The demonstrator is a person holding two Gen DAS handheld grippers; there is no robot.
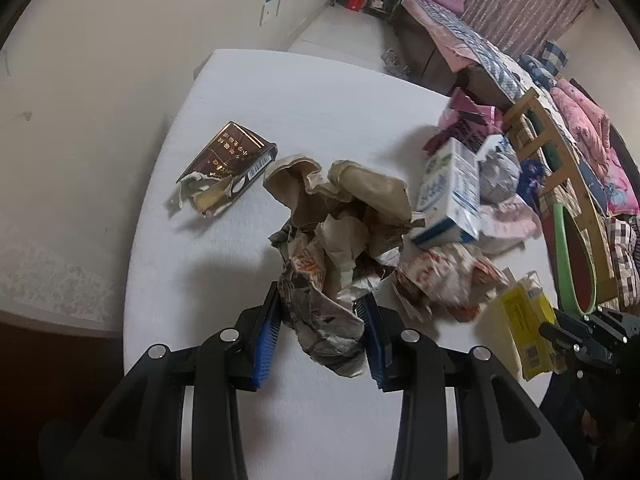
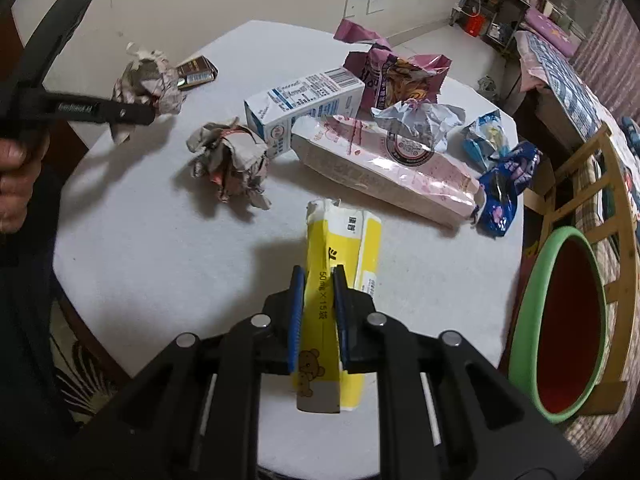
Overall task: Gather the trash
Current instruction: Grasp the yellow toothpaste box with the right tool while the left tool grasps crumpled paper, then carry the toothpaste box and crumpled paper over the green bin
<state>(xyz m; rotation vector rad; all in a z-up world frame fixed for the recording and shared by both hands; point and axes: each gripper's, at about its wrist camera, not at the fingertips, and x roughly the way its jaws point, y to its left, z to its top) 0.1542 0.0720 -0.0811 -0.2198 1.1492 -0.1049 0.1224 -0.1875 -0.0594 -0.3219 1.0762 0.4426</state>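
Observation:
My left gripper (image 1: 322,312) is shut on a crumpled paper wrapper (image 1: 332,280) and holds it above the white round table (image 1: 224,256); the same gripper (image 2: 154,114) and wrapper (image 2: 146,84) show at the left of the right wrist view. My right gripper (image 2: 318,280) is shut on a yellow tissue pack (image 2: 340,248), lifted over the table's near side; it appears at the right in the left wrist view (image 1: 524,332). A green bin with a red inside (image 2: 560,320) stands to the right, below the table edge.
On the table lie a second crumpled wrapper (image 2: 230,160), a milk carton (image 2: 304,104), a pink paper bag (image 2: 384,168), a purple snack bag (image 2: 396,76), blue wrappers (image 2: 504,184) and a brown cigarette box (image 1: 228,160). A wooden chair (image 2: 580,184) and a bed stand to the right.

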